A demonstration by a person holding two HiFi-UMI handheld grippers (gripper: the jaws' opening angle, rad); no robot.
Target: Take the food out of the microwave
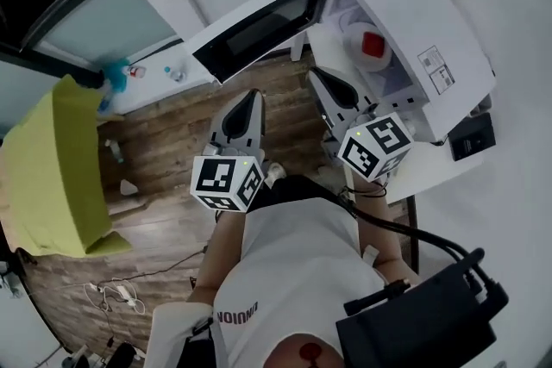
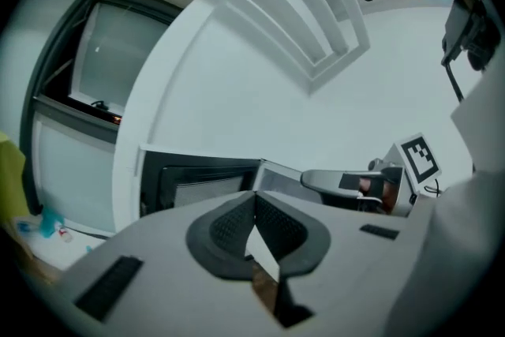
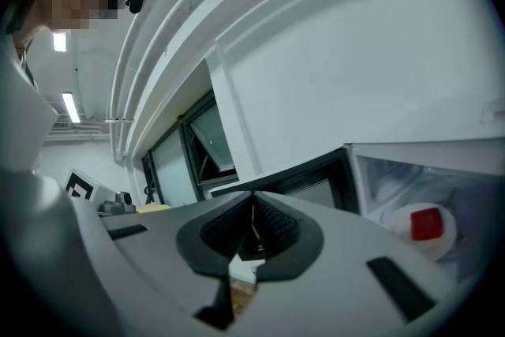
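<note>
Now door [image 1: 259, 26] is open & food [image 1: 371, 46], white tub w/ red top, sits inside microwave [image 1: 431, 21]; L gripper [image 1: 252, 95] & R gripper [image 1: 316, 75] hover outside, both clenched on nothing, so reach step next: prob. part R jaws, go in, grip tub.

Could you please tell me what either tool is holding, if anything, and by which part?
Nothing: the left tool and right tool are both shut on nothing; the food sits inside the microwave.
</note>
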